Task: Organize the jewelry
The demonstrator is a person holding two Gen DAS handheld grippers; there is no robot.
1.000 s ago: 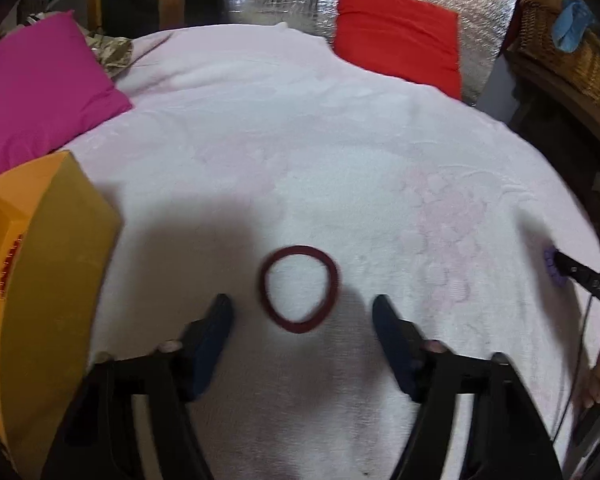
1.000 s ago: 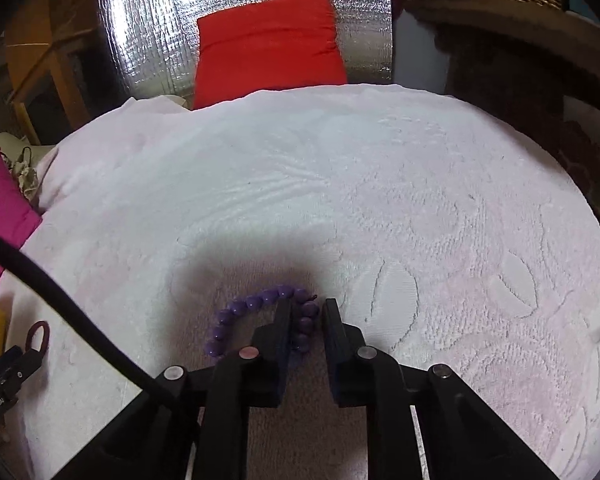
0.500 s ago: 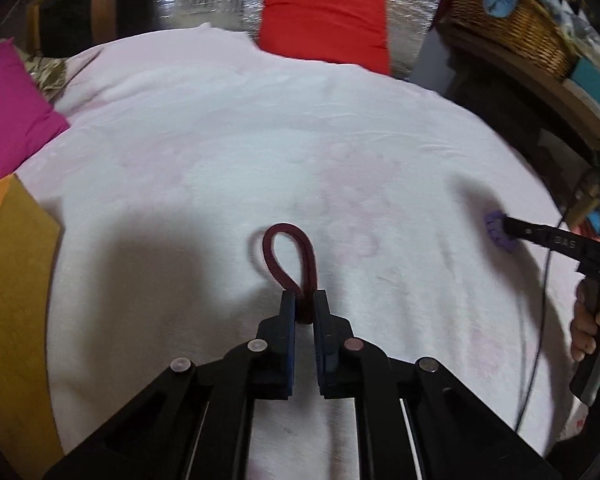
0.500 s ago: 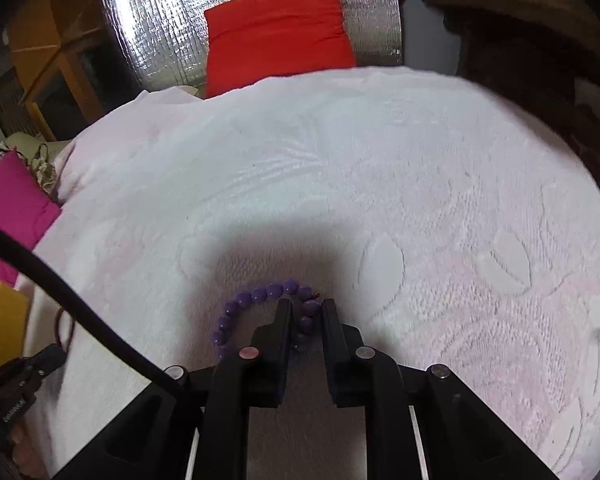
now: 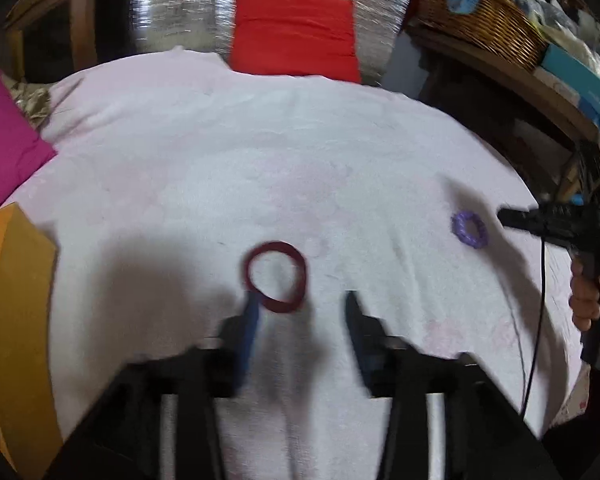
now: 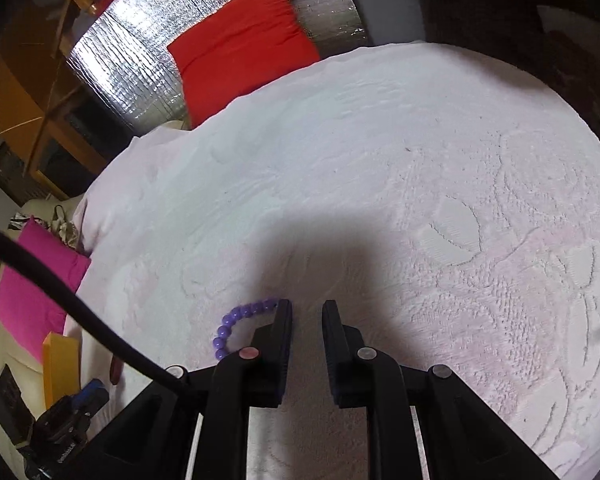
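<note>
My left gripper point(image 5: 300, 300) has just opened; the maroon ring point(image 5: 275, 277) lies free on the bed point(image 5: 260, 160) by its left finger. My right gripper point(image 6: 307, 308) stands slightly parted and empty, the purple bead bracelet point(image 6: 236, 320) beside its left finger, open bedspread ahead.

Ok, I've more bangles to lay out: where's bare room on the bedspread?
Bare: the wide bedspread stretch between the red cushion and the maroon ring, and the patch between ring and purple bracelet. Crowded: the left edge, by the orange box and magenta pillow.

Both wrist views close, angled down, sharing white bedspread point(image 5: 260, 160).
</note>
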